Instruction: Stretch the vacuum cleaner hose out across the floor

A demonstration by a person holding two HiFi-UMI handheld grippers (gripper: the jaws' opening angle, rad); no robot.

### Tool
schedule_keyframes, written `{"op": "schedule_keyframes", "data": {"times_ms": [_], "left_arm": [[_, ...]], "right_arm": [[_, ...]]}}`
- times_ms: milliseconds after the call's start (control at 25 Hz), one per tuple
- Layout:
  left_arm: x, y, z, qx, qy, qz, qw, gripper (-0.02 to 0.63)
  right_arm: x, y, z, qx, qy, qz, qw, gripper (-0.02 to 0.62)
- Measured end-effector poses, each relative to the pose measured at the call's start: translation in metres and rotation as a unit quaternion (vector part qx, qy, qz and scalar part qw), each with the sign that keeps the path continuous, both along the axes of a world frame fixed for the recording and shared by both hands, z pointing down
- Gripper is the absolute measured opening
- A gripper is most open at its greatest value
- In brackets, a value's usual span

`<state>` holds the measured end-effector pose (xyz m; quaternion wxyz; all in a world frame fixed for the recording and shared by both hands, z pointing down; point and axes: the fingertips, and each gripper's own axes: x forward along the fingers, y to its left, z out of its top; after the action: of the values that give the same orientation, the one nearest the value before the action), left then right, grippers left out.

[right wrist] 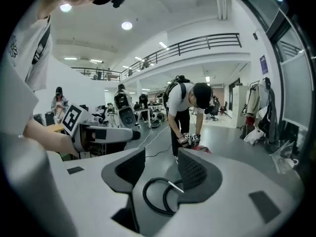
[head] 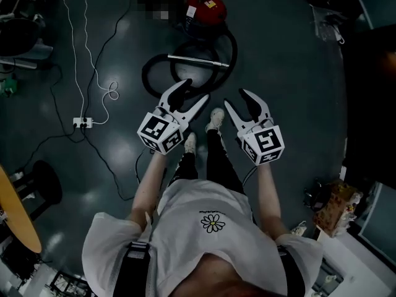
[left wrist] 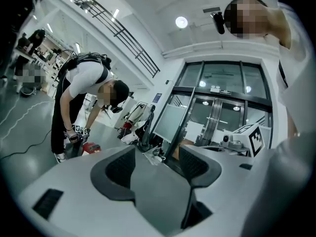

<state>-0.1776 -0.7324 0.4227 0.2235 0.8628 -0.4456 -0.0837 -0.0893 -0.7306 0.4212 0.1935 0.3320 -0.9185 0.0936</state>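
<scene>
Black vacuum hose [head: 146,74] coiled on the floor just this side of the red vacuum cleaner [head: 205,8], metal wand [head: 198,59] across the coil, left gripper [head: 195,91] and right gripper [head: 234,98] beyond the coil from the vacuum cleaner, both jaws apart, empty.

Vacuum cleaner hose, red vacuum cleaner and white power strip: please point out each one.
vacuum cleaner hose [head: 146,76], head view, left bend of the loop
red vacuum cleaner [head: 206,8], head view, top of body
white power strip [head: 82,123], head view, its middle
</scene>
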Motion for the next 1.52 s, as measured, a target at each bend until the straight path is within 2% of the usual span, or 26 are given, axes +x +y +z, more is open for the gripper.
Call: {"op": "schedule_keyframes", "data": {"times_ms": [280,440,560,680,880,1000,1160,1280,1360,1400,1440,1480,1520], "left_arm": [[-0.012,-0.111,0.039,-0.013,-0.057,-0.036,0.9977,0.275],[-0.027,-0.192,0.068,-0.017,-0.085,-0.061,0.9944,0.275],[-0.039,-0.246,0.117,-0.034,-0.104,-0.055,0.9924,0.275],[-0.059,-0.294,0.202,-0.054,-0.118,-0.043,0.9906,0.275],[-0.094,-0.339,0.396,-0.077,-0.121,-0.04,0.9889,0.275],[-0.105,-0.347,0.507,-0.097,-0.124,-0.033,0.987,0.275],[-0.111,-0.346,0.62,-0.119,-0.138,-0.018,0.9831,0.275],[-0.116,-0.343,0.667,-0.132,-0.141,-0.019,0.9809,0.275],[-0.12,-0.338,0.68,-0.139,-0.144,-0.023,0.9796,0.275],[-0.121,-0.334,0.681,-0.142,-0.148,-0.024,0.9784,0.275],[-0.124,-0.329,0.678,-0.146,-0.154,-0.025,0.9769,0.275],[-0.128,-0.323,0.669,-0.15,-0.161,-0.026,0.9752,0.275],[-0.132,-0.317,0.656,-0.154,-0.167,-0.029,0.9734,0.275]], "right_arm": [[-0.034,-0.12,0.061,-0.025,0.035,-0.074,0.996,0.199],[-0.052,-0.198,0.11,-0.022,0.089,-0.127,0.988,0.199],[-0.062,-0.252,0.181,-0.033,0.134,-0.156,0.978,0.199],[-0.075,-0.301,0.295,-0.049,0.189,-0.185,0.963,0.199],[-0.092,-0.343,0.545,-0.068,0.289,-0.259,0.919,0.2],[-0.09,-0.356,0.688,-0.094,0.346,-0.278,0.891,0.199],[-0.083,-0.375,0.832,-0.099,0.419,-0.291,0.855,0.199],[-0.074,-0.386,0.902,-0.091,0.482,-0.283,0.824,0.199],[-0.056,-0.396,0.931,-0.075,0.552,-0.254,0.791,0.198],[-0.047,-0.399,0.936,-0.069,0.583,-0.244,0.772,0.165],[-0.042,-0.398,0.932,-0.066,0.6,-0.241,0.76,0.14],[-0.041,-0.395,0.92,-0.063,0.603,-0.24,0.758,0.14],[-0.044,-0.391,0.901,-0.058,0.6,-0.24,0.761,0.14]]}}
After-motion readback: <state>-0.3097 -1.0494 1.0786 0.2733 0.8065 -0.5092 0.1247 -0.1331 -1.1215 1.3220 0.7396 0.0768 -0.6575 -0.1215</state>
